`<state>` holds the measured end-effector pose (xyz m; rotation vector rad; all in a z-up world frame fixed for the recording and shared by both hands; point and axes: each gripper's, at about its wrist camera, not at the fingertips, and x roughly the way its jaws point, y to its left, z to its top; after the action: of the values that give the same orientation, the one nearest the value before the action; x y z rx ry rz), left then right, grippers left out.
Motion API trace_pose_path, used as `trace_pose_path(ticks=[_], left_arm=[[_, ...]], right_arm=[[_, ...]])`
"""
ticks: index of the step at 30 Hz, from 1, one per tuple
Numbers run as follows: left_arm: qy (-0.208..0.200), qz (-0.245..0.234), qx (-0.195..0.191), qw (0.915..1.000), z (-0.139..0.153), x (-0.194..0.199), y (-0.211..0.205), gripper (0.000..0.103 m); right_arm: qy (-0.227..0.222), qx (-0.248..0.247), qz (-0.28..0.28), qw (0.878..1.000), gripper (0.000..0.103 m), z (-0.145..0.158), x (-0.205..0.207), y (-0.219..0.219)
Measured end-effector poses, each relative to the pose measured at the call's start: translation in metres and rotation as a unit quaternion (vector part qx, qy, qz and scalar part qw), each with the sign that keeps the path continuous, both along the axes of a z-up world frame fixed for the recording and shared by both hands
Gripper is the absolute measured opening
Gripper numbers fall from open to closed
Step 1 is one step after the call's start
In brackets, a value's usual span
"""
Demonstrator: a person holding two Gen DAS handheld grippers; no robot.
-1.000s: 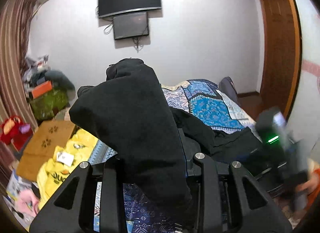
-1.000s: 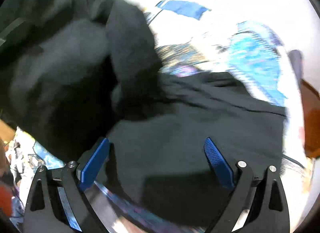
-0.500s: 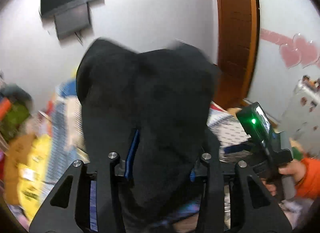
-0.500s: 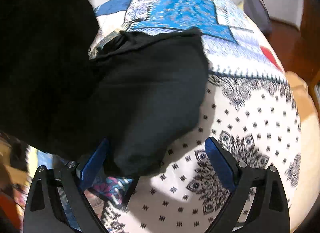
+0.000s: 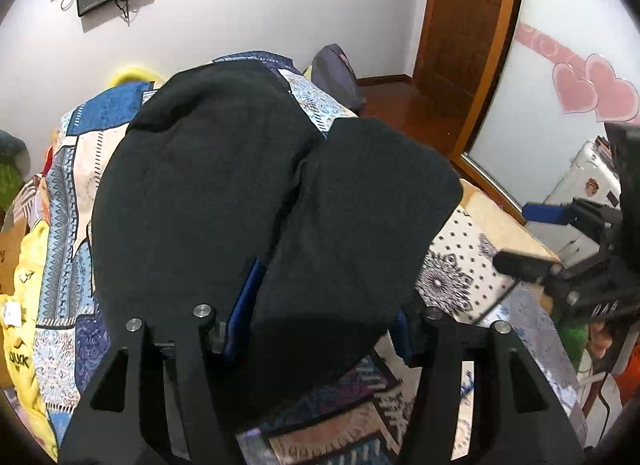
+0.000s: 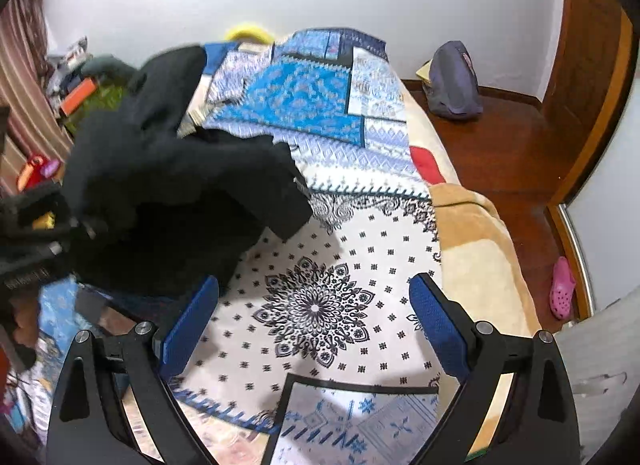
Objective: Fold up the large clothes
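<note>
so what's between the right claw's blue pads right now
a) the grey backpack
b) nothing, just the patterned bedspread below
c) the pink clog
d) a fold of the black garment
b: the right claw stands open over the patterned bedspread, with the black garment off to its left.

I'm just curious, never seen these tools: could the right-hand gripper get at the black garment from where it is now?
Probably yes. The right gripper is open and empty over the patterned bedspread, and the black garment lies just beside its left finger with nothing between.
</note>
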<state>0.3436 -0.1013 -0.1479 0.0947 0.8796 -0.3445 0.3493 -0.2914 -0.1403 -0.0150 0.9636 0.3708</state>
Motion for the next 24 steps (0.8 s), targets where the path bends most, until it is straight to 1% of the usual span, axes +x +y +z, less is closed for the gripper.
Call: trace_pose_path(ticks=[1, 2, 4, 6, 8, 9, 11, 12, 14, 15, 16, 18, 21, 24], left_arm=[[0.004, 0.006, -0.009, 0.9999, 0.005, -0.004, 0.002, 0.057], [0.007, 0.008, -0.018, 0.9998, 0.009, -0.008, 0.003, 0.060], [0.013, 0.006, -0.056, 0.9983, 0.024, -0.018, 0.010, 0.066], [0.019, 0.007, -0.079, 0.9966, 0.036, -0.024, 0.018, 0.067], [0.022, 0.015, -0.097, 0.9949, 0.050, -0.035, 0.029, 0.067], [0.017, 0.018, -0.101, 0.9946, 0.055, -0.039, 0.031, 0.067], [-0.014, 0.028, -0.110, 0.9934, 0.073, -0.050, 0.048, 0.067], [-0.029, 0.036, -0.109, 0.9930, 0.079, -0.053, 0.054, 0.067], [-0.059, 0.062, -0.089, 0.9924, 0.087, -0.055, 0.070, 0.069], [-0.067, 0.078, -0.074, 0.9919, 0.087, -0.053, 0.080, 0.069], [-0.067, 0.095, -0.056, 0.9917, 0.085, -0.049, 0.087, 0.069], [-0.054, 0.118, -0.035, 0.9909, 0.074, -0.040, 0.099, 0.069], [-0.025, 0.138, -0.023, 0.9899, 0.049, -0.026, 0.113, 0.069], [0.019, 0.145, -0.029, 0.9888, 0.018, -0.011, 0.119, 0.069]], right_arm=[[-0.005, 0.005, 0.000, 1.000, 0.095, 0.006, -0.001, -0.001], [-0.010, 0.007, 0.000, 1.000, 0.095, 0.013, 0.000, -0.002], [-0.019, 0.006, 0.000, 1.000, 0.095, 0.021, -0.002, -0.001], [-0.025, 0.011, 0.006, 1.000, 0.095, 0.026, -0.010, 0.000], [-0.028, 0.019, 0.011, 0.999, 0.095, 0.027, -0.006, 0.004], [-0.030, 0.023, 0.016, 0.999, 0.095, 0.028, -0.007, 0.006], [-0.039, 0.025, 0.023, 0.999, 0.095, 0.032, -0.009, 0.014], [-0.046, 0.024, 0.028, 0.998, 0.095, 0.035, -0.013, 0.019], [-0.054, 0.025, 0.041, 0.997, 0.095, 0.042, -0.013, 0.031], [-0.057, 0.027, 0.046, 0.997, 0.095, 0.045, -0.016, 0.037], [-0.061, 0.029, 0.052, 0.996, 0.095, 0.048, -0.014, 0.044], [-0.068, 0.036, 0.063, 0.995, 0.095, 0.055, -0.011, 0.058], [-0.077, 0.053, 0.083, 0.992, 0.096, 0.066, -0.004, 0.079], [-0.069, 0.057, 0.093, 0.992, 0.096, 0.063, 0.010, 0.097]])
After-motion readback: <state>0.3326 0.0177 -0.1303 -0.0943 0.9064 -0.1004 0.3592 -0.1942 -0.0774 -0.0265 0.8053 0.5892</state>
